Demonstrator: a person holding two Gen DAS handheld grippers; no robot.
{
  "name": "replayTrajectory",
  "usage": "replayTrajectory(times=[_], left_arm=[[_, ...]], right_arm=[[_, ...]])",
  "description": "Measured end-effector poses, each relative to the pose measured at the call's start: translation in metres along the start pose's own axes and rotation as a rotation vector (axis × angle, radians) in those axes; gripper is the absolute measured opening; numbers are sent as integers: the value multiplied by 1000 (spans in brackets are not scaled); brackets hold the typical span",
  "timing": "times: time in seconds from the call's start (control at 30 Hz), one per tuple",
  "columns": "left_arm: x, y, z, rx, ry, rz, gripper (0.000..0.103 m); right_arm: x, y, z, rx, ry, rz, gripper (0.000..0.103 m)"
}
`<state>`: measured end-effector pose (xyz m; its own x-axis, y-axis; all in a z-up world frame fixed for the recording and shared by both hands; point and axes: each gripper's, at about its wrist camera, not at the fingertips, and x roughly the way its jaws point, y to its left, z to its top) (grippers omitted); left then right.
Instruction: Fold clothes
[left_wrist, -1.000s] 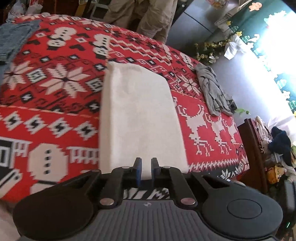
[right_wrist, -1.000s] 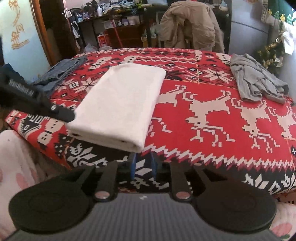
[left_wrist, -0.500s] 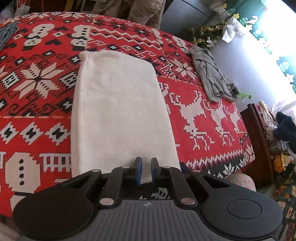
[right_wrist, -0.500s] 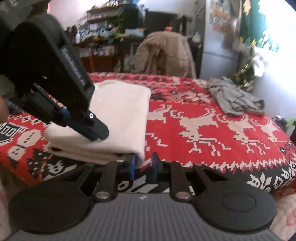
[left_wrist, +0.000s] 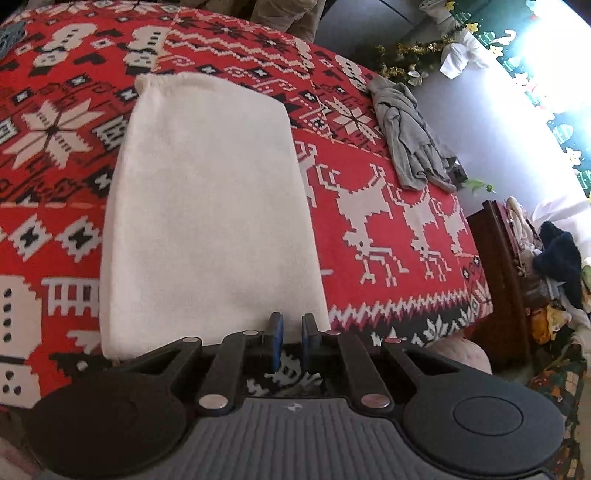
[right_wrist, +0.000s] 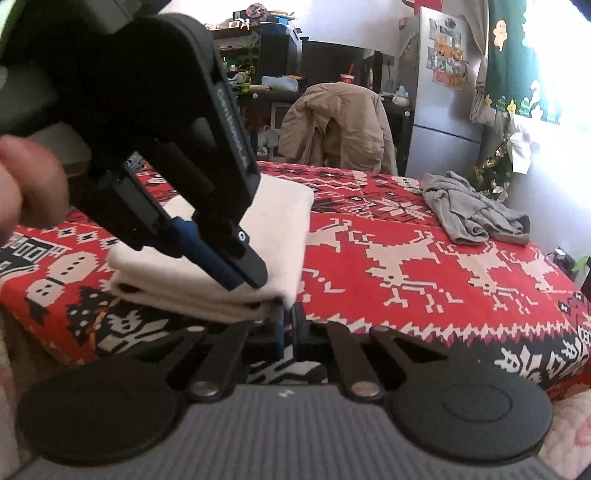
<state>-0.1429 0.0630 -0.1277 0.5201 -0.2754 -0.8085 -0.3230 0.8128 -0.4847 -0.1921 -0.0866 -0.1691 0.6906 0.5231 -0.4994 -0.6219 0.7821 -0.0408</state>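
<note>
One folded white garment (left_wrist: 207, 206), one crumpled grey (left_wrist: 410, 144)

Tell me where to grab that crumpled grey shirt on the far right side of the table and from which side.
Pinch a raised ridge near the middle of the grey shirt, coming down from above. It lies in a loose, crumpled heap on the red tablecloth, with no flat edge showing to slide a finger under, so a standing fold looks like the surest hold.

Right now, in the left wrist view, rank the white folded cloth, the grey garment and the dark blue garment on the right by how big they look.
1. White folded cloth, but nearest the camera.
2. Grey garment.
3. Dark blue garment, partly hidden, so unsure.
</note>
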Motion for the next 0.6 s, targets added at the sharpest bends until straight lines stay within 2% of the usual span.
replayTrajectory(times=[0.1,0.27,0.37,0.47,0.6], left_arm=[[-3,0,-3,-8,15,-10,9],[-18,0,6,-29,-25,-41,9],[-13,-4,17,-13,-40,-18,9],[2,-6,24,-5,-26,6,9],[4,-7,22,1,-23,19,9]], right_arm=[[-9,-8,2,39,-2,0,0],[-26,-27,9,106,-45,-24,0],[-11,-37,16,110,-34,-37,0],[18,-44,20,106,-3,-11,0],[33,-40,19,104,18,51,0]])
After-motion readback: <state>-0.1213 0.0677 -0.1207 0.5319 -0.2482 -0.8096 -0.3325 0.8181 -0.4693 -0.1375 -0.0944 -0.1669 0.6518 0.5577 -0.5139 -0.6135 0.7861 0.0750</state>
